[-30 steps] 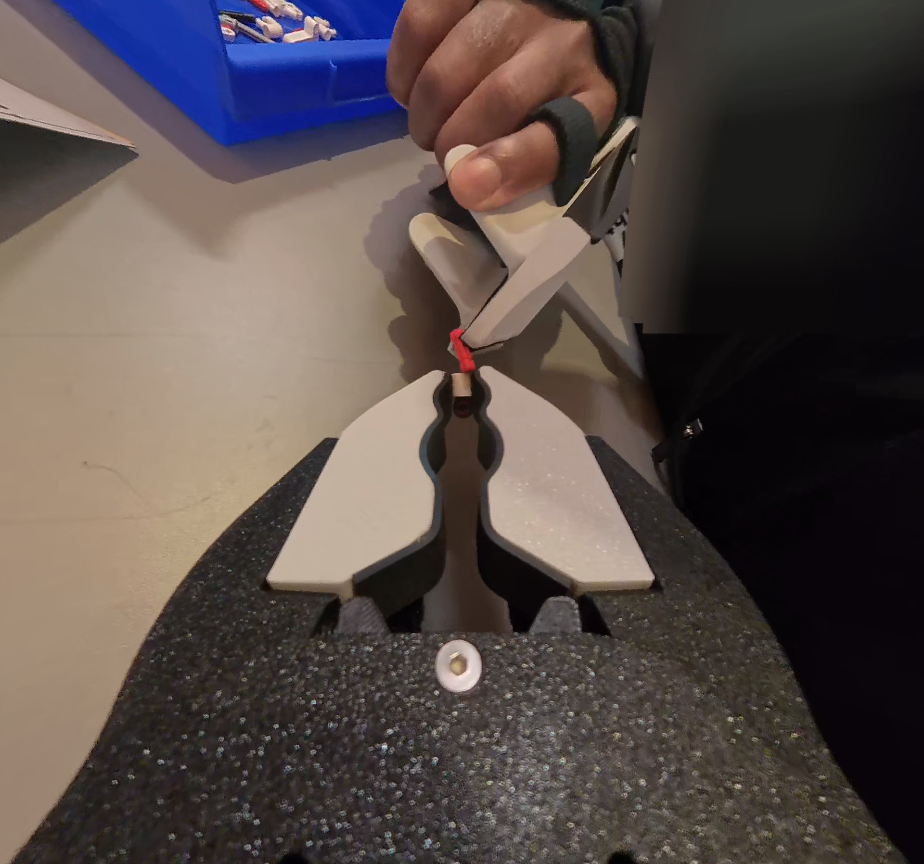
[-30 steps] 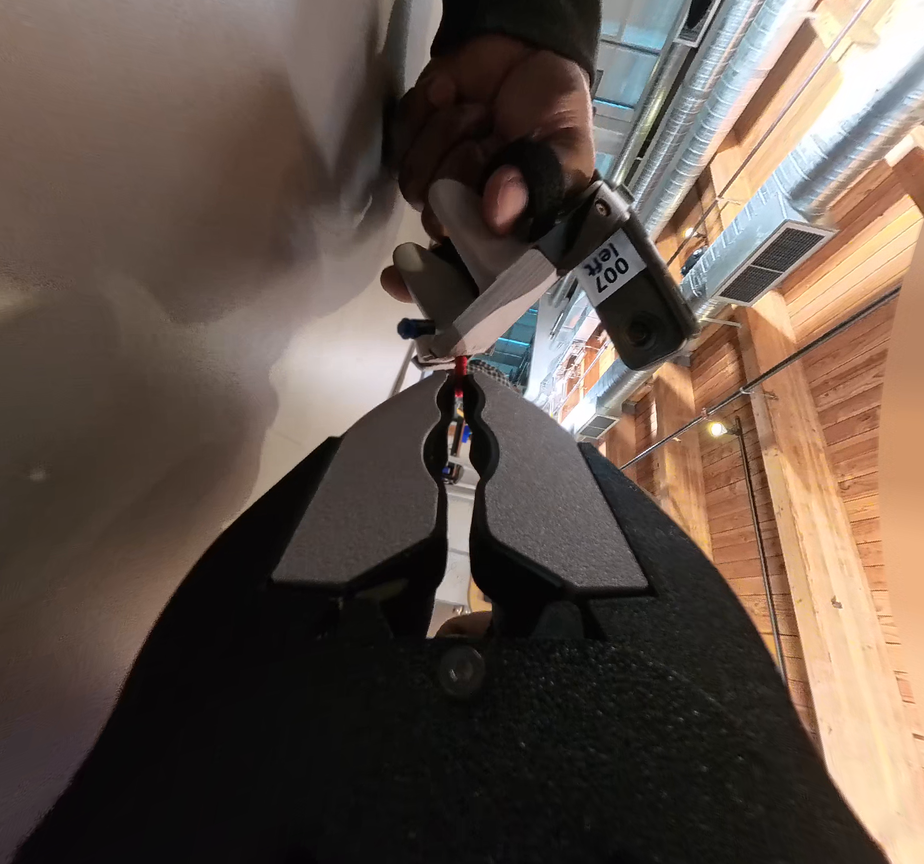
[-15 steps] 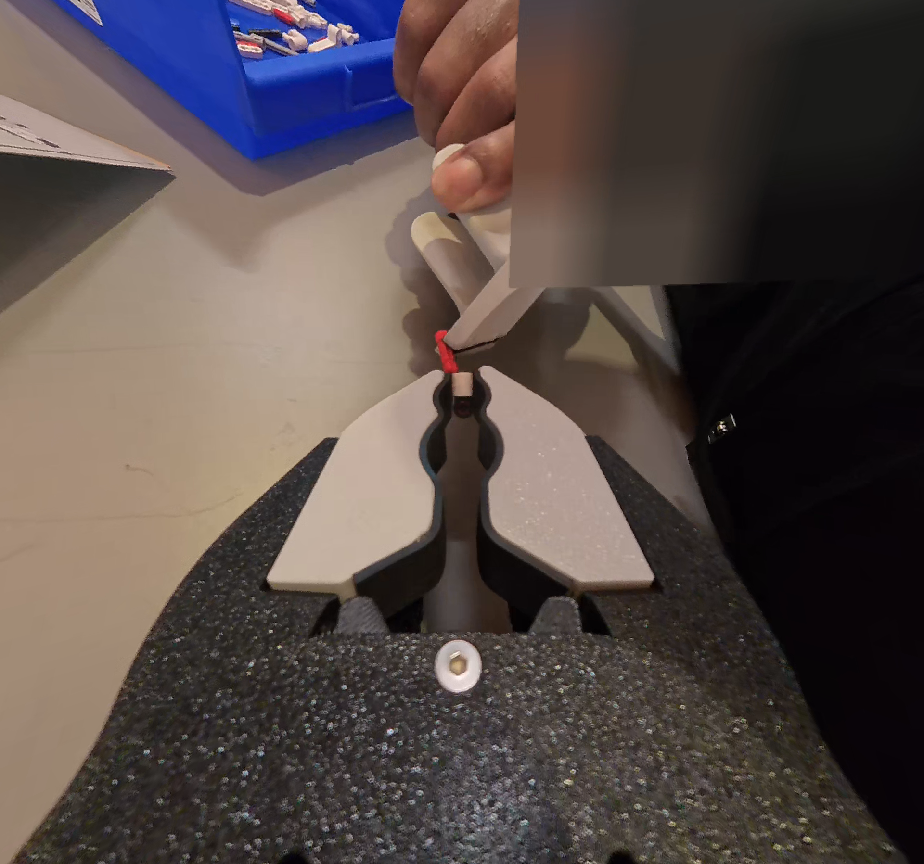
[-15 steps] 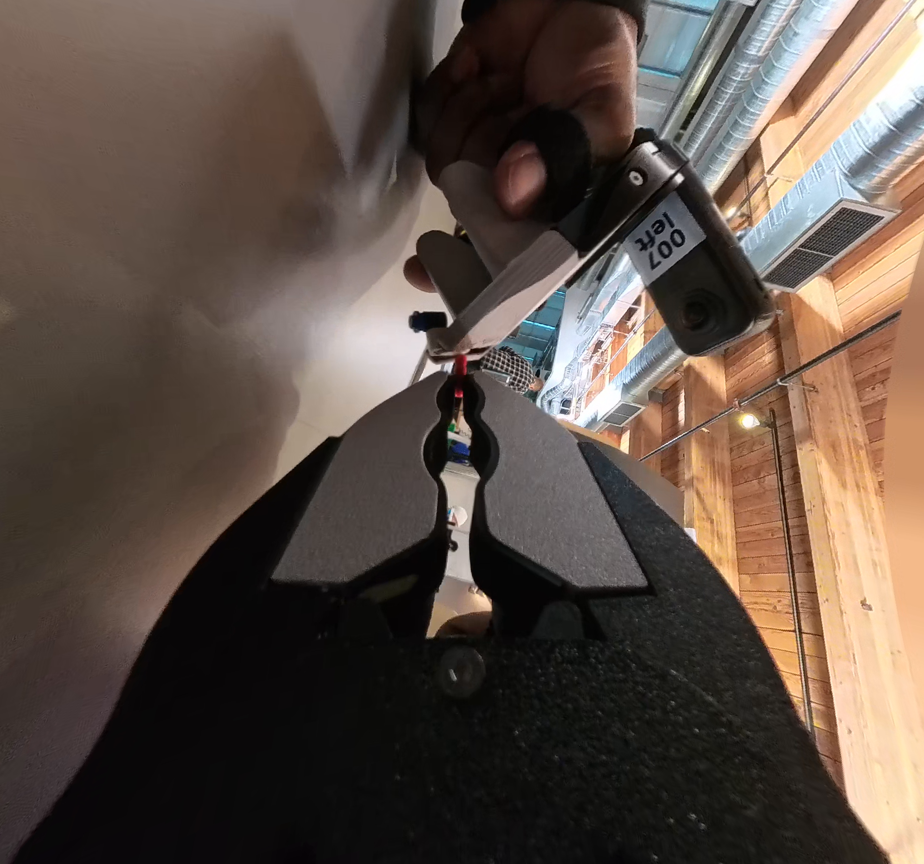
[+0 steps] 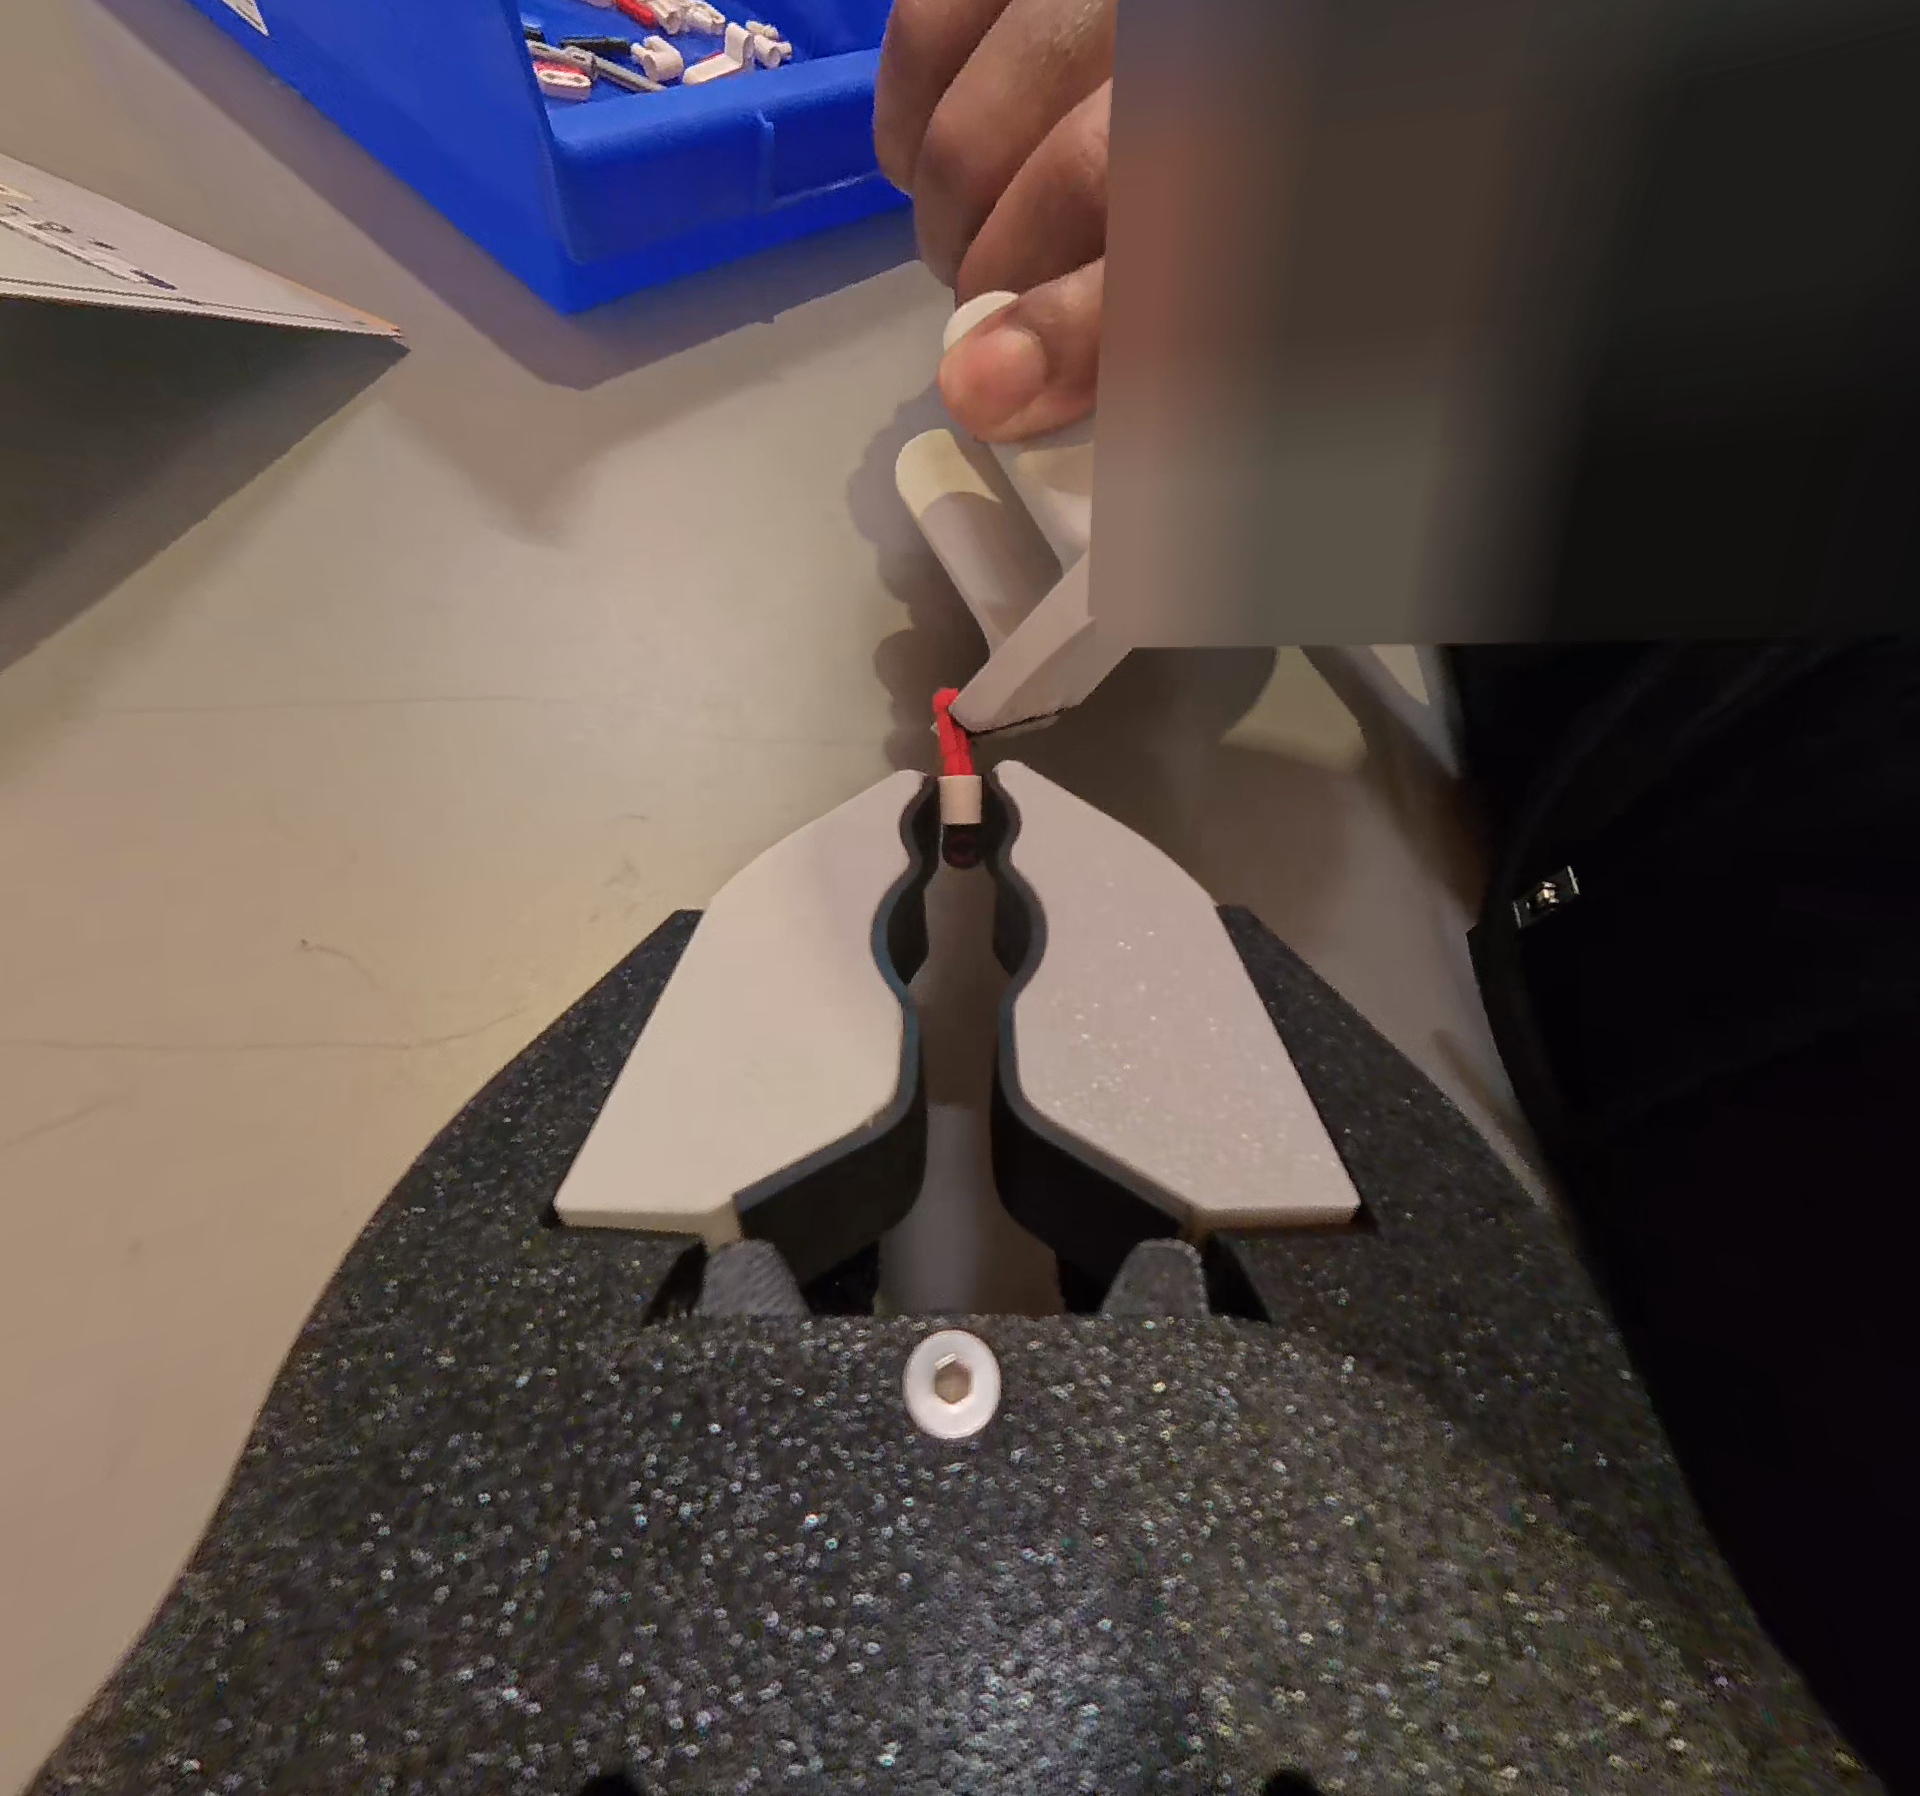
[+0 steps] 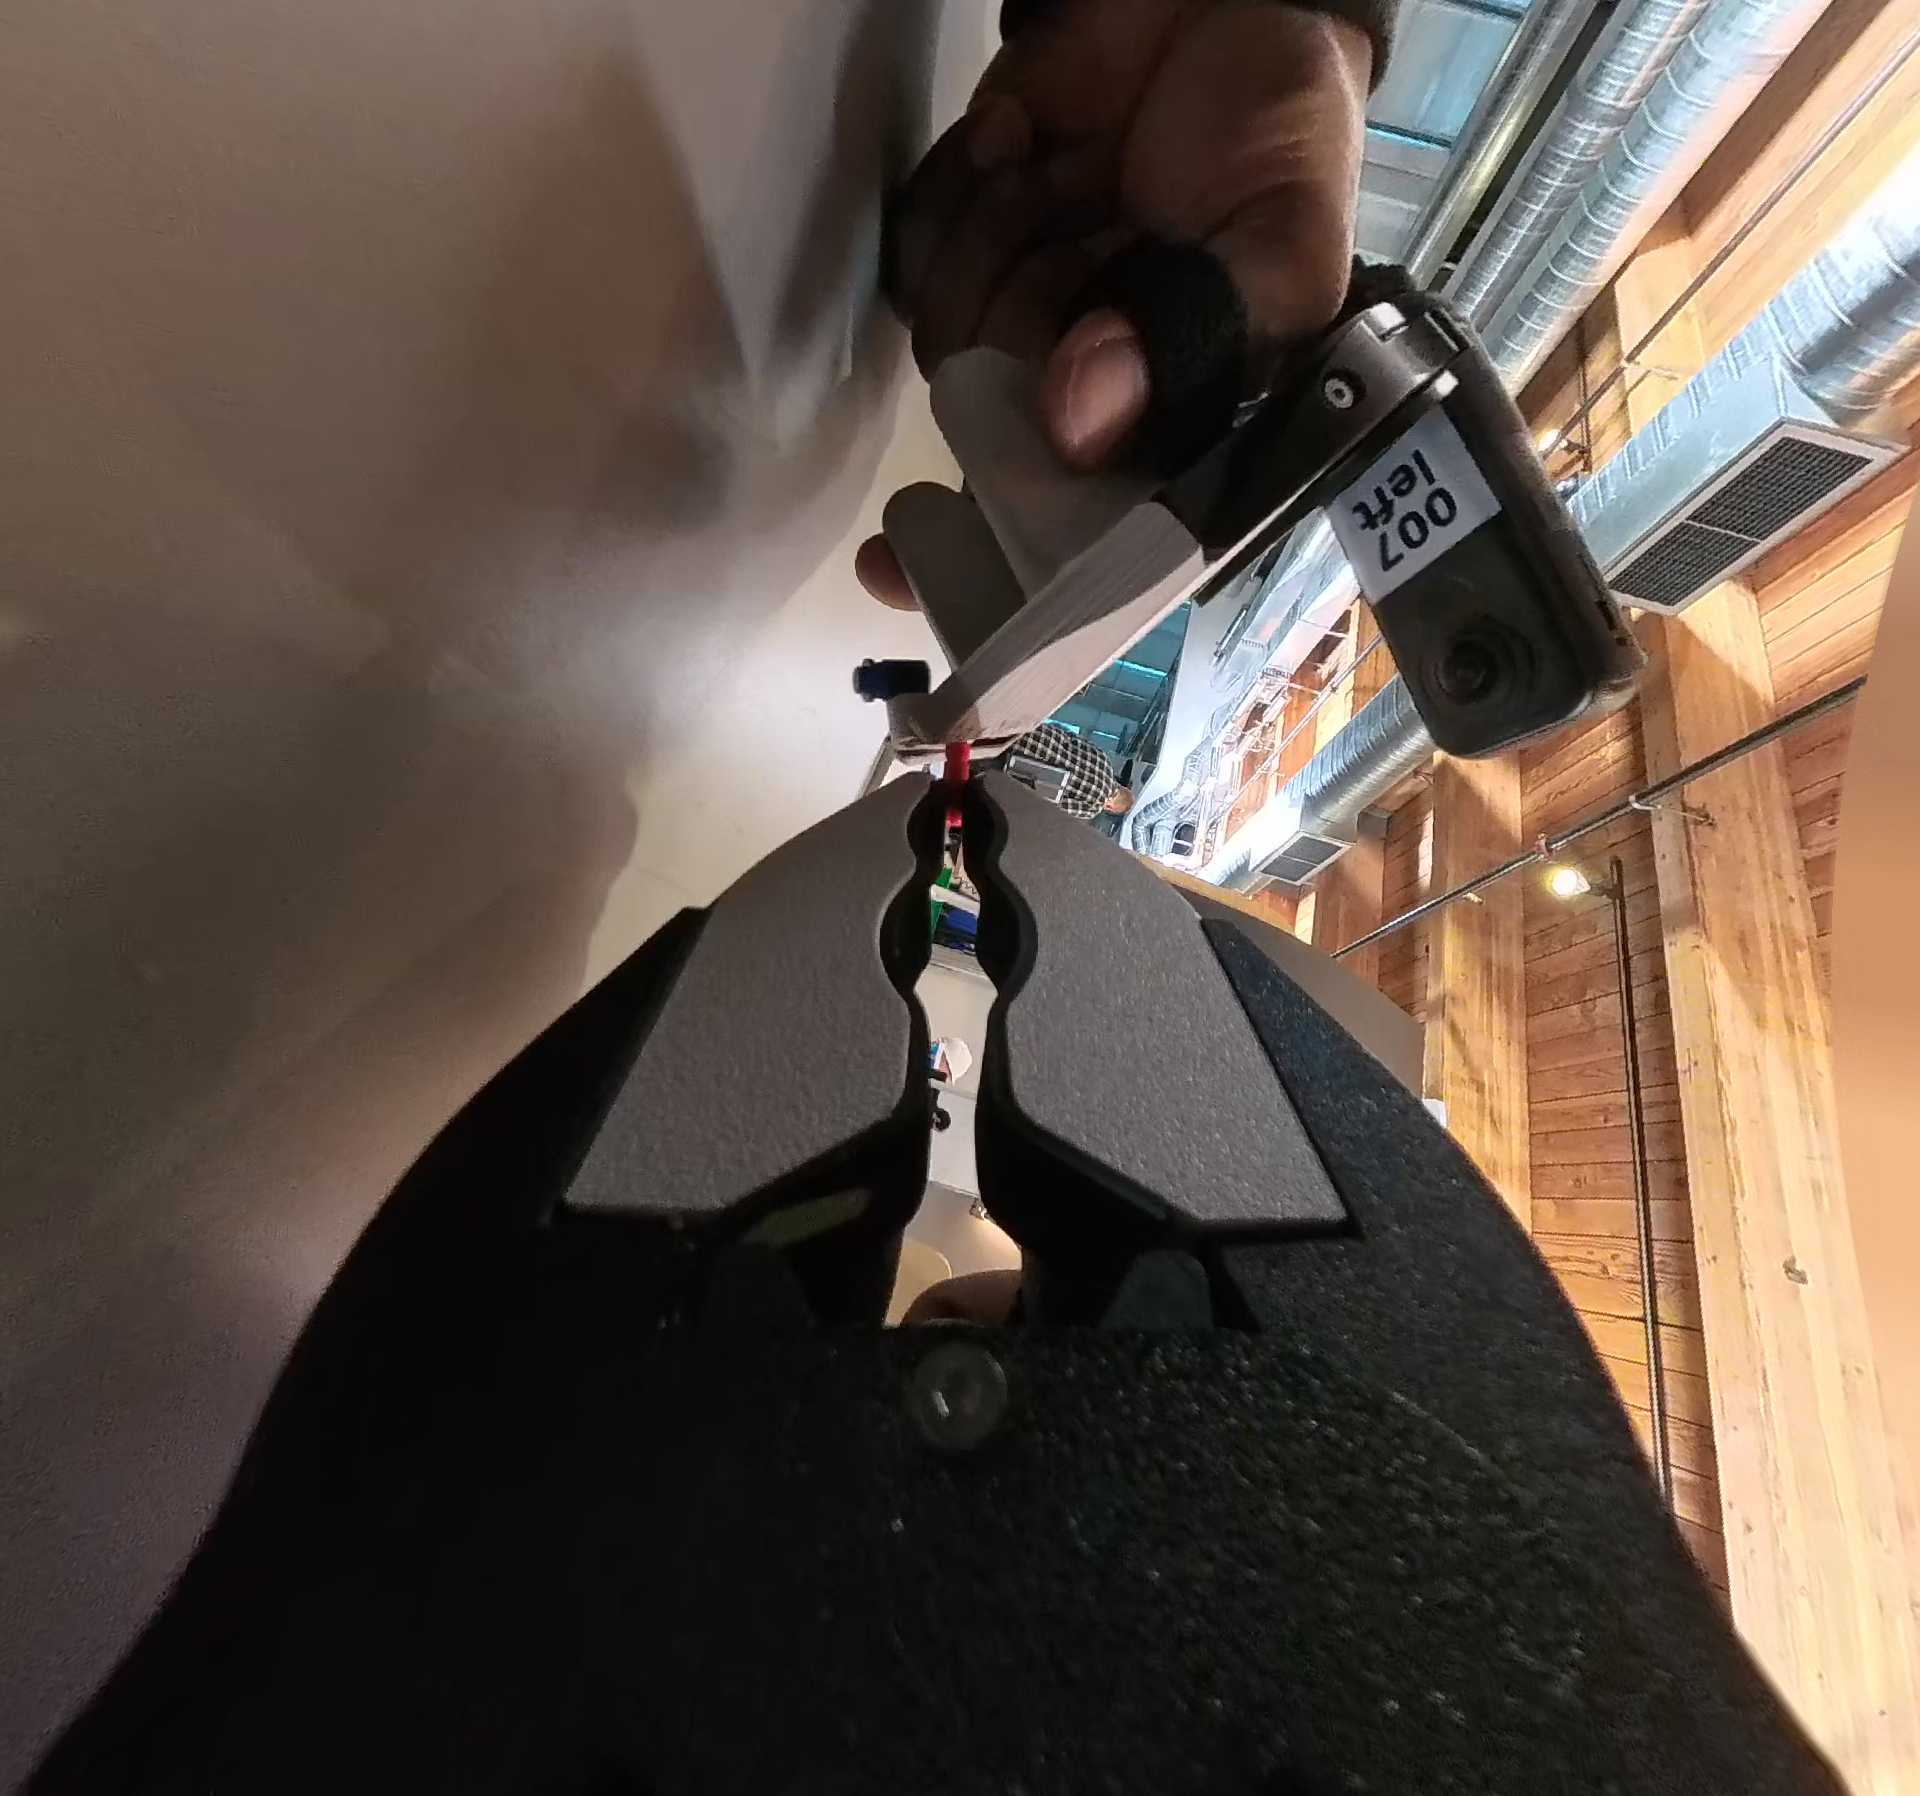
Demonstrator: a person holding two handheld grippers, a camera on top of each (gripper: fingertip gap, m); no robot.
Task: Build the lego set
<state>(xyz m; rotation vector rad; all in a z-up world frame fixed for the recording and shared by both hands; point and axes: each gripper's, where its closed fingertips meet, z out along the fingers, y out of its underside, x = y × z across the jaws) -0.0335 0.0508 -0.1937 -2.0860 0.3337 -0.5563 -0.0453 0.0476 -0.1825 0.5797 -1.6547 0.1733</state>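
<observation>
Left gripper (image 5: 961, 790) jaws pinch a small white sleeve (image 5: 960, 801); right gripper (image 6: 951, 790) jaws clamp the red pin (image 5: 950, 738), and a blurred patch hides most of that gripper over the bench (image 5: 416, 707)

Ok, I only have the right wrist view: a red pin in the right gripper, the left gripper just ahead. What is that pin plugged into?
Observer: A small white piece, clamped in the left gripper. The red pin sticks out of it.
Operator: What's below us?
Observer: A beige table.
Operator: Any more parts around?
Observer: A blue bin at the table's far left holds small white, red and black parts.
</observation>
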